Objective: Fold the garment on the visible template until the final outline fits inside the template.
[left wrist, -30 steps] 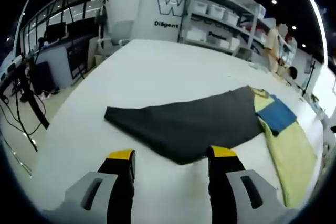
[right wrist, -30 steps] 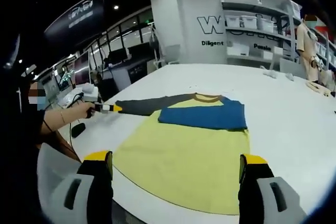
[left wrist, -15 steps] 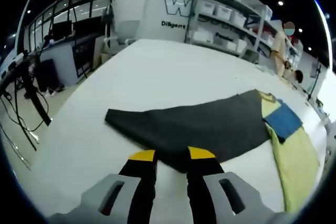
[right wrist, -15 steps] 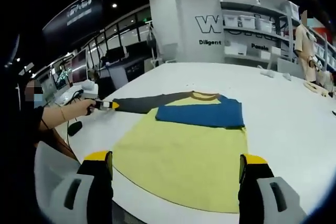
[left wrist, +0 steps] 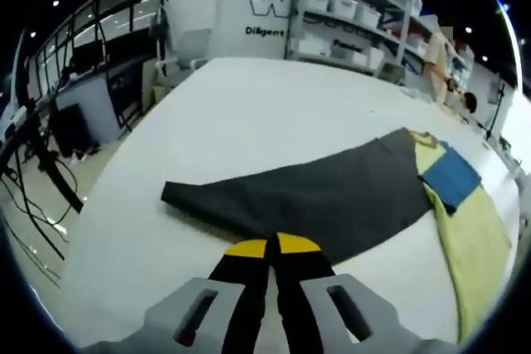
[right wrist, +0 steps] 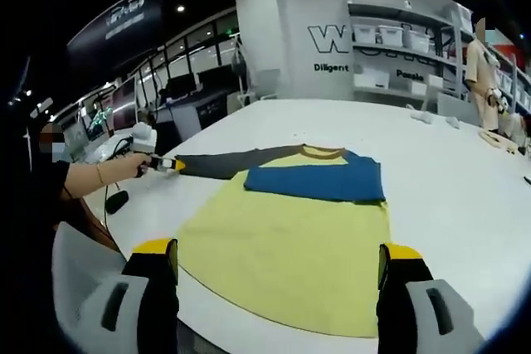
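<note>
While 1 s ago wide apart, left gripper (left wrist: 270,246) jaws now pressed together at near edge of dark grey sleeve (left wrist: 315,196). Looks like cloth pinched between yellow tips, but can't see cloth in the gap for sure. Half a sec ago already nearly closed. Means grab of sleeve prob done, so next step likely lifting sleeve and folding it over onto shirt body. Seen from right gripper view too: left gripper (right wrist: 166,166) at far end of sleeve (right wrist: 224,165), held by person's hand (right wrist: 133,167).

Right gripper (right wrist: 278,267) same as before: jaws wide apart, holding nothing, hovering above near hem of shirt.

Shirt (right wrist: 290,238) lies flat on white table (right wrist: 448,180), body pale yellow, neck far from right gripper. Blue sleeve (right wrist: 319,184) already folded across chest, just under collar. Dark grey sleeve sticks out straight to the side, flat, past yellow body. So one sleeve in, one sleeve still out. No template outline easy to spot on table; can't tell where its edges are. Task maybe partway: grey sleeve fold still to do, then prob bottom fold up.

Shelves w/ white boxes (left wrist: 357,26) behind table, far off.
</note>
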The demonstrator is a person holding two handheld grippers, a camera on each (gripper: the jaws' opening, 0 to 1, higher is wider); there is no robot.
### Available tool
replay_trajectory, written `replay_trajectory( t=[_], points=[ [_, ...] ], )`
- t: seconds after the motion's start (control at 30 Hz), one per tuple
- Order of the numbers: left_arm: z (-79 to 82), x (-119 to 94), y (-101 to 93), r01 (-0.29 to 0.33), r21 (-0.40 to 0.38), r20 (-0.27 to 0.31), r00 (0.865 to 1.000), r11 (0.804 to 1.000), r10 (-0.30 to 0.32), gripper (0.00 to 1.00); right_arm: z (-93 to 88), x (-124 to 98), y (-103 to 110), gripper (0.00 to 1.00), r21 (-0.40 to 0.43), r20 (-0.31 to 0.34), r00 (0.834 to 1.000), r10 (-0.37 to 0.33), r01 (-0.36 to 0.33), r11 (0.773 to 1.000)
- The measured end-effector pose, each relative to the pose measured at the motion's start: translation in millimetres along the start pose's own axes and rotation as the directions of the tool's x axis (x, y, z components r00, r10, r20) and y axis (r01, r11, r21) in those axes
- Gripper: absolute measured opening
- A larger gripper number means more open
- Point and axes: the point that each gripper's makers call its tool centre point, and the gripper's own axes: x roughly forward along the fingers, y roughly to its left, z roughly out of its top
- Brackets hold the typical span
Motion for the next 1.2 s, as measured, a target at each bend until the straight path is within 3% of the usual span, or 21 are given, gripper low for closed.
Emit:
replay_trajectory(
  t=[0.57,0.9,1.2],
  points=[
    [38.2,-13,-26.0,0.041,0.087,0.059,0.997,0.995,-0.047,0.00,-4.4,3,2,0.99,-0.013,-0.014,1.000,0.011,-0.011,1.000],
    [61.5,-13,-60.5,0.106,0.141,0.077,0.990,0.984,-0.118,0.00,-5.3,2,6,0.99,-0.025,-0.023,0.999,0.024,-0.025,0.999],
    [83.9,-13,-94.2,0.137,0.220,0.099,0.982,0.966,-0.162,0.00,-17.3,1,3,0.99,-0.049,-0.064,0.998,0.022,-0.025,0.998]
  ],
)
